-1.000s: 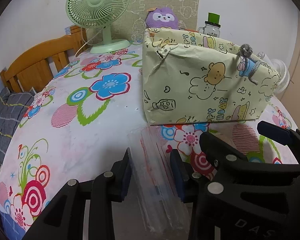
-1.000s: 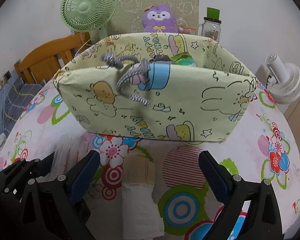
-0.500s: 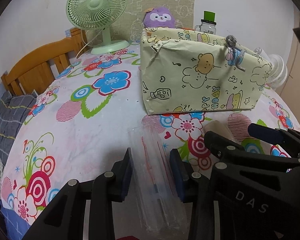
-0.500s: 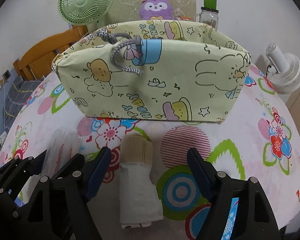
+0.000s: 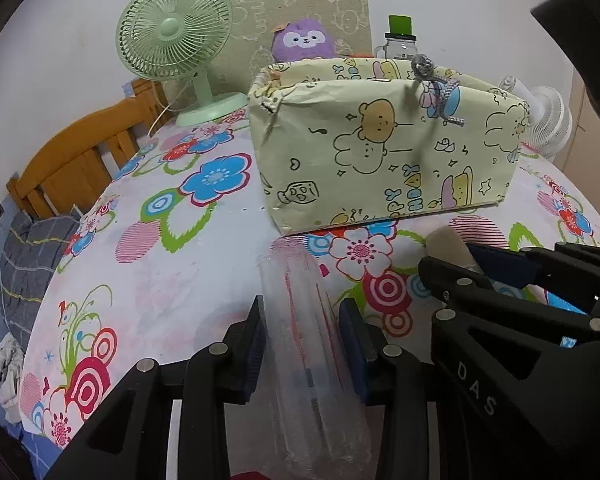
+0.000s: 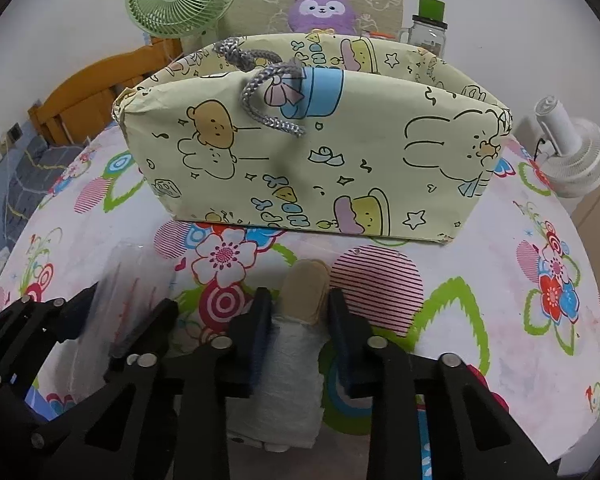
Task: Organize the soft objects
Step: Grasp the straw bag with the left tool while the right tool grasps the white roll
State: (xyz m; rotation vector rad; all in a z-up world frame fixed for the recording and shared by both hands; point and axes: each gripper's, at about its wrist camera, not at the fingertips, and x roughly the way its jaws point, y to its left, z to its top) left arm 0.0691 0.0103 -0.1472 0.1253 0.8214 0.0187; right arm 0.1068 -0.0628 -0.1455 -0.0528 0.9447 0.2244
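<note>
A pale yellow cartoon-print bag (image 5: 384, 148) with a grey cord handle stands open on the flowered table; it fills the middle of the right wrist view (image 6: 312, 160). My left gripper (image 5: 306, 344) is shut on a clear plastic packet (image 5: 312, 360) lying on the table in front of the bag. My right gripper (image 6: 300, 332) is shut on a rolled white and beige cloth (image 6: 292, 360), just in front of the bag. The left gripper also shows at the lower left of the right wrist view (image 6: 112, 320).
A green desk fan (image 5: 176, 40), a purple plush (image 5: 302, 42) and a green-capped jar (image 5: 398, 38) stand behind the bag. A white fan (image 6: 572, 160) sits at the right table edge. A wooden bed frame (image 5: 80, 156) is to the left.
My right gripper closed from wide open onto the rolled cloth. Both grippers pulled back a little from the bag; the left kept its hold on the plastic packet.
</note>
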